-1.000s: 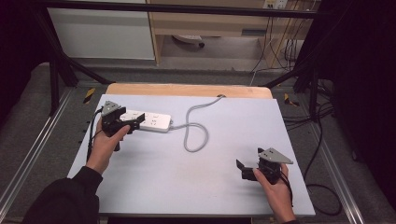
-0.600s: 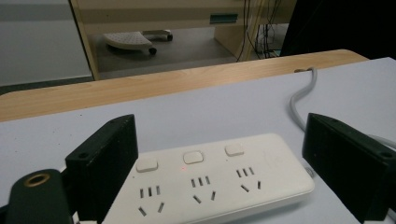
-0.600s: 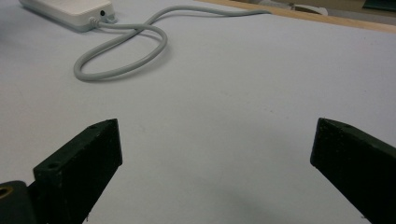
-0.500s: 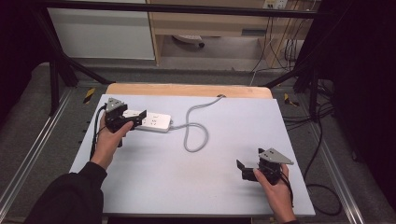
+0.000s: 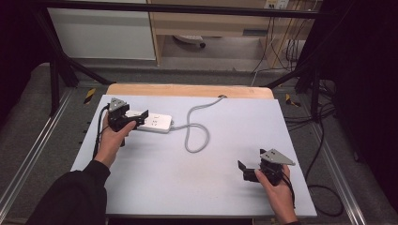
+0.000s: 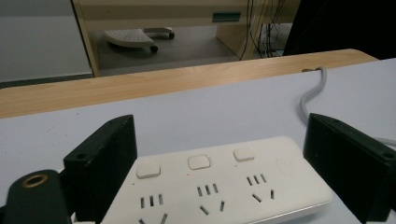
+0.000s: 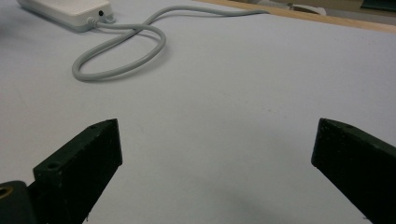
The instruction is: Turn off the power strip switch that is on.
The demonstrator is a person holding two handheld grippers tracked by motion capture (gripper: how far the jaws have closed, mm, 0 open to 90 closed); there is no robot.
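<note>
Two claws, both open. The left claw [image 6: 219, 186] straddles the white power strip [image 6: 219, 184], jaws apart at either side. Risk — a shallow closure lets the smooth casing slip, and its grey cable [image 5: 195, 129] beyond drags. The right claw [image 5: 247, 170] idles, well apart on the tabletop [image 5: 187, 187].

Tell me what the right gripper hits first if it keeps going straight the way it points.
Probably the looped grey cable. The right gripper is open over bare table, and that loop lies ahead, slightly left of centre, with the power strip beyond; depth is hard to judge.
</note>
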